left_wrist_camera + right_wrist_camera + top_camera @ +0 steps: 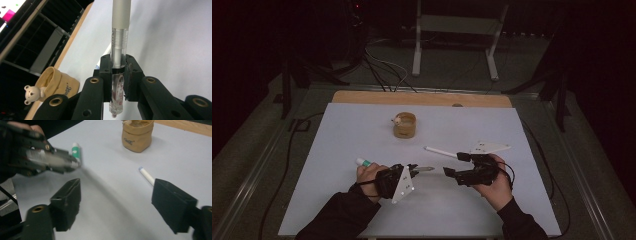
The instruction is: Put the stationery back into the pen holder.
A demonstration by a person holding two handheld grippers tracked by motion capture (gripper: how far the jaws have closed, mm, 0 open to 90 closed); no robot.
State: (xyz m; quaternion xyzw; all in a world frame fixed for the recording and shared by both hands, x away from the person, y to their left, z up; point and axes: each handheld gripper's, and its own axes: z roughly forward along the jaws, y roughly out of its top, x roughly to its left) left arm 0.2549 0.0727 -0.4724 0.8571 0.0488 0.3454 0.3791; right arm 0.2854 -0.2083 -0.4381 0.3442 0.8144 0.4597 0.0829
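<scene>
The pen (119, 37) could slip or tilt in the left gripper (412, 172), because the jaws clamp it only near its back end and the long front part sticks out free. This gripper is near the front edge of the table (337, 130). The right gripper (454, 165) has its jaws wide apart and empty. A white cap (441, 151) lies just beyond it, a beige cup (405, 126) toward the far edge.

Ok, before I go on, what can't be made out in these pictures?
- Pen tip: left gripper view, cut off by the top edge.
- Print on the tan pot: left gripper view, half hidden behind the left gripper.
- Left gripper: right gripper view, motion-blurred.
- White stick: right gripper view, far end behind the right gripper.
</scene>
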